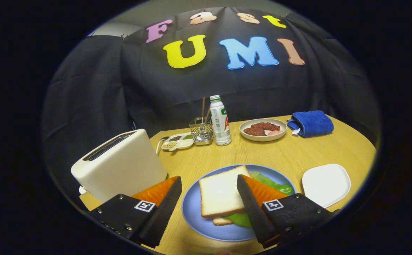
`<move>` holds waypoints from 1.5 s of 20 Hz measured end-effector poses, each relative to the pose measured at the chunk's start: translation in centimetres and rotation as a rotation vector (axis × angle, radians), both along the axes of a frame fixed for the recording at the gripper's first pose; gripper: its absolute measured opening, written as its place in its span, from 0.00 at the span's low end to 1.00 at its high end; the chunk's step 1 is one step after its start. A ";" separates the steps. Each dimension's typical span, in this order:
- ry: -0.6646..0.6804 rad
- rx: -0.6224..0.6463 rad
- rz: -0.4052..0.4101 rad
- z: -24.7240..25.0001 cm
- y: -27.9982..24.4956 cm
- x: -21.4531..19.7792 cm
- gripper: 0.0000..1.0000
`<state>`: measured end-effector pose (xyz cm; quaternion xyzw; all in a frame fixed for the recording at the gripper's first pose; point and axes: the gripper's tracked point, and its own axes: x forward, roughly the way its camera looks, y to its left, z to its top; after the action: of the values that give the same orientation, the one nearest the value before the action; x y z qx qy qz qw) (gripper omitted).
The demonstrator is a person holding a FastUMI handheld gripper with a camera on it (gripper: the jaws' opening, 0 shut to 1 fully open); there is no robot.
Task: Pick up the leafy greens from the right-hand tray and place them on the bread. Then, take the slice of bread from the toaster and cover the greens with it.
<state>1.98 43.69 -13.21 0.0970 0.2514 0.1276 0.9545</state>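
Your gripper [209,209] jaws hang released above the bread slice [221,191] covering the greens [273,184]; lift straight off the blue plate [195,212]

Gripper [209,198] hangs wide open above the blue plate [192,209], top bread slice [220,191] lying over the leafy greens [273,184], toaster [121,164] sitting alongside.

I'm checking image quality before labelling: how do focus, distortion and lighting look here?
Gripper view: strong fisheye bending, the table edge curves; the top bread slice and plate are sharp, lit evenly, with no strong glare; the open tool fingers look slightly soft, and the light falls off toward the rim.
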 end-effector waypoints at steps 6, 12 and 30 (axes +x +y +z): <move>-0.116 -0.056 -0.028 3.1 -2.9 1.7 0.95; -0.157 -0.059 -0.080 5.0 -6.2 3.1 0.95; -0.256 -0.128 -0.226 8.5 -18.9 6.7 0.95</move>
<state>8.73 24.78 -4.74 0.0468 0.1227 0.0145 0.9912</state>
